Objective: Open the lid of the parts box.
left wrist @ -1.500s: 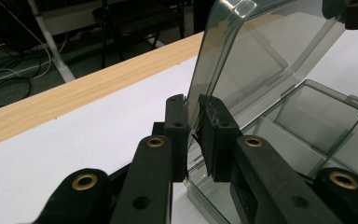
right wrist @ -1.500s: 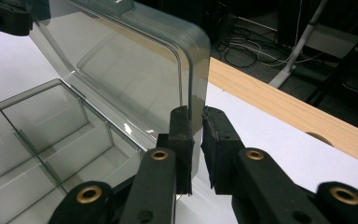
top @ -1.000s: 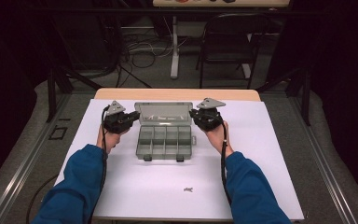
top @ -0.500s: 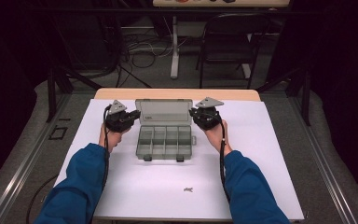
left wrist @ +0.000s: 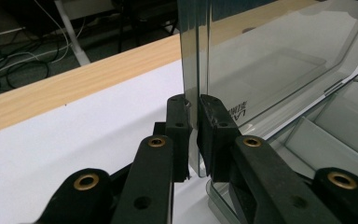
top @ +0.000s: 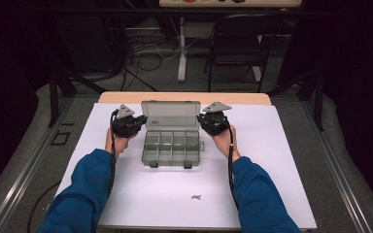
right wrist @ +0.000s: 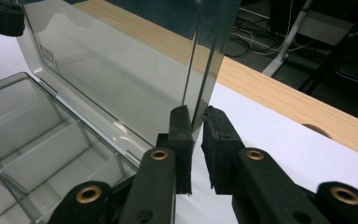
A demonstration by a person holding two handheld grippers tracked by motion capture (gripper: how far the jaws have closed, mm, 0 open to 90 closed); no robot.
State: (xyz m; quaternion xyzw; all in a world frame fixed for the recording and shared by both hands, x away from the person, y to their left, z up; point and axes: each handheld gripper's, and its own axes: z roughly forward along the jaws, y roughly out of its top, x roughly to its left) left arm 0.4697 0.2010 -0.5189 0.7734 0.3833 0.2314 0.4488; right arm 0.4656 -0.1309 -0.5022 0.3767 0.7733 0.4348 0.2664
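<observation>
Your tabletop (top: 281, 160) is covered by a white sheet, with a strip of pale wood left bare along its far edge. Near the middle of the sheet sits a clear grey plastic compartment box (top: 172, 145), its base flat on the white surface and its lid standing open. Closer to you, well apart from the box, lies a small dark metal piece (top: 195, 197).

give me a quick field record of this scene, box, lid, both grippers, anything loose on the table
box: clear compartment box on a white table, compartments look empty
lid: lid open, standing upright behind the tray
left gripper: left gripper shut on the lid's left edge
right gripper: right gripper shut on the lid's right edge
loose item: small object near the front of the table, too small to identify
</observation>
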